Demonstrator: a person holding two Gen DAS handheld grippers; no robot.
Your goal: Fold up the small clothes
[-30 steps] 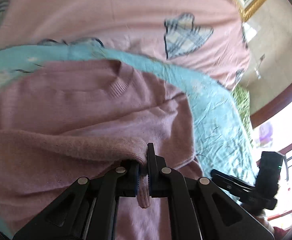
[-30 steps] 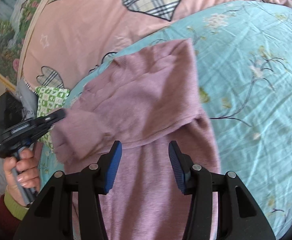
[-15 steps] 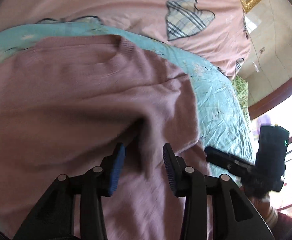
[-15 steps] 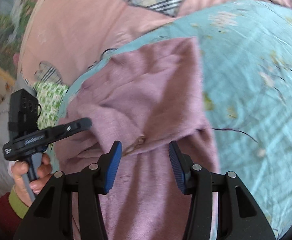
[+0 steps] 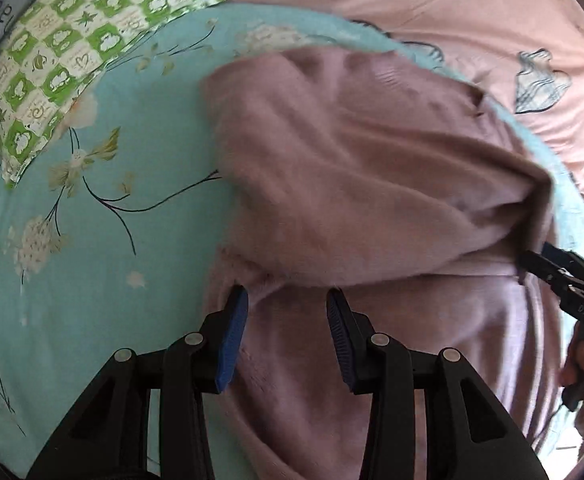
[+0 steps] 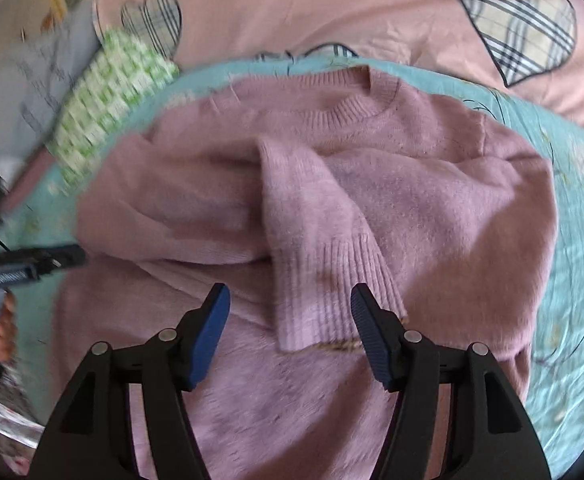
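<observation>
Green-checked pillow [image 6: 107,96] far left, pink heart quilt [image 6: 332,8] beyond — mauve sweater [image 6: 432,208] on teal sheet [image 5: 91,240], both sleeves folded in. Left gripper [image 5: 287,300], right gripper [image 6: 289,298] wide, empty.

Bedroom: floral bedsheet [image 5: 91,240], pillow [image 5: 51,60]

right gripper [image 6: 289,326] hovering, blue-padded jaws spread | fuzzy mauve knitted sweater [image 6: 432,216] lying on turquoise floral sheet [image 6: 576,264], ribbed cuff [image 6: 328,292] folded across its body, lying between the jaws
</observation>
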